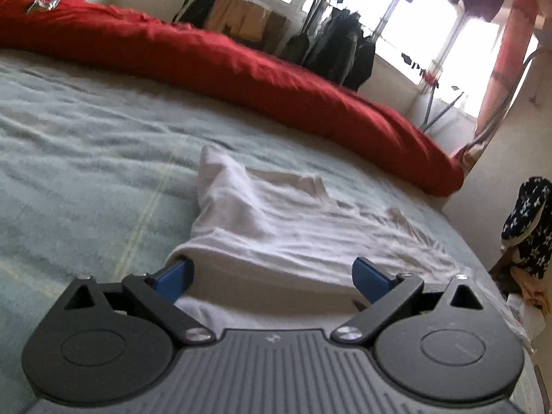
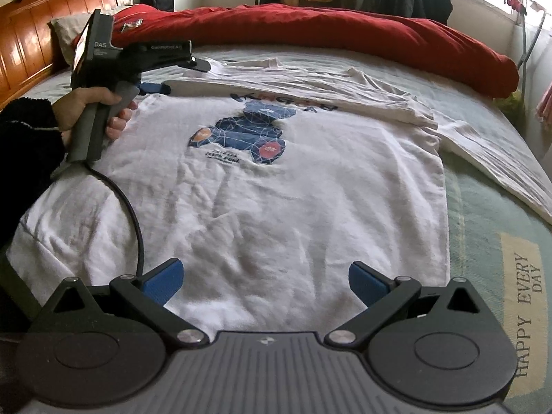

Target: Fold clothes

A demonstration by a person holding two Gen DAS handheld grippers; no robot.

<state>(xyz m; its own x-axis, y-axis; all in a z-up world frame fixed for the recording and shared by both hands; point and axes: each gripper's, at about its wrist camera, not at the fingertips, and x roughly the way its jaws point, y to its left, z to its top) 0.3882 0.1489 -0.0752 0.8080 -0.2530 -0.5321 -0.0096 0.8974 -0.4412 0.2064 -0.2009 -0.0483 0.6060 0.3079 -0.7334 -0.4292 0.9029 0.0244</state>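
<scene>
Blue fingertip pads of the right gripper (image 2: 265, 284) stand wide apart just above the near hem of the white T-shirt (image 2: 276, 200), gripping nothing. That shirt lies print-up on the pale green bed cover (image 2: 490, 214), with a blue bear graphic (image 2: 245, 134) on its chest and its upper part folded over along a slanting line, one sleeve trailing off toward the right edge of the bed.

Further up, at the shirt's left shoulder, a hand (image 2: 100, 110) holds the left gripper (image 2: 172, 79) low against the cloth. Its own camera shows its blue pads spread wide, the left pad tucked under a raised fold of fabric, though motion blur makes it hard to tell whether the cloth actually rests between the two pads.

Risk lies mainly in that shallow bite: a grip taken on only the top layer would probably drag one ply and leave the fold crooked. The cable (image 2: 132, 207) from the left gripper crosses the shirt and could snag or rumple it. The trailing sleeve may slip over the bed's edge if pulled.

Beyond the shirt runs a rolled red duvet (image 2: 345, 31), then a rack of hanging clothes by the window. No basket or box shows in either view.
</scene>
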